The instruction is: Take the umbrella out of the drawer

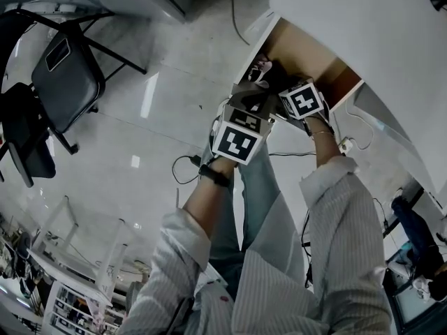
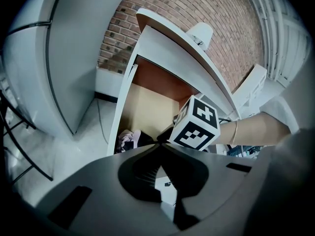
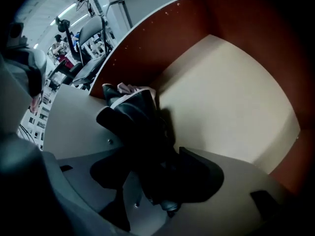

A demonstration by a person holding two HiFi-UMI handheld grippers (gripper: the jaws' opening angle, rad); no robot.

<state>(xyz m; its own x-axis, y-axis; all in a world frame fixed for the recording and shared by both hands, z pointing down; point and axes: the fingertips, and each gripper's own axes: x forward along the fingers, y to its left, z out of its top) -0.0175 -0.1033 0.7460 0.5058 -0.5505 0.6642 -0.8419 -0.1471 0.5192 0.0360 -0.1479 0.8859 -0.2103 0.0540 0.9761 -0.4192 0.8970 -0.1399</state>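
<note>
The drawer (image 1: 302, 51) stands pulled open under the white desk, its floor pale and its walls brown. A folded black umbrella (image 3: 140, 127) with a pink-and-white trim lies along the drawer's left wall (image 3: 147, 48). My right gripper (image 3: 155, 171) points steeply down into the drawer, open, with the umbrella's near end between its jaws; the pads do not press on it. In the head view its marker cube (image 1: 304, 102) sits at the drawer's front edge. My left gripper (image 2: 160, 143) hangs just outside the drawer front, shut and holding nothing, and sees the umbrella (image 2: 129, 139) beyond its tips.
The white desk top (image 1: 363, 19) overhangs the drawer. A black chair (image 1: 66, 75) stands on the tiled floor at the left. Cables (image 1: 185, 169) and a power strip (image 1: 346, 145) lie on the floor near the person's legs. A brick wall (image 2: 197, 14) is behind the desk.
</note>
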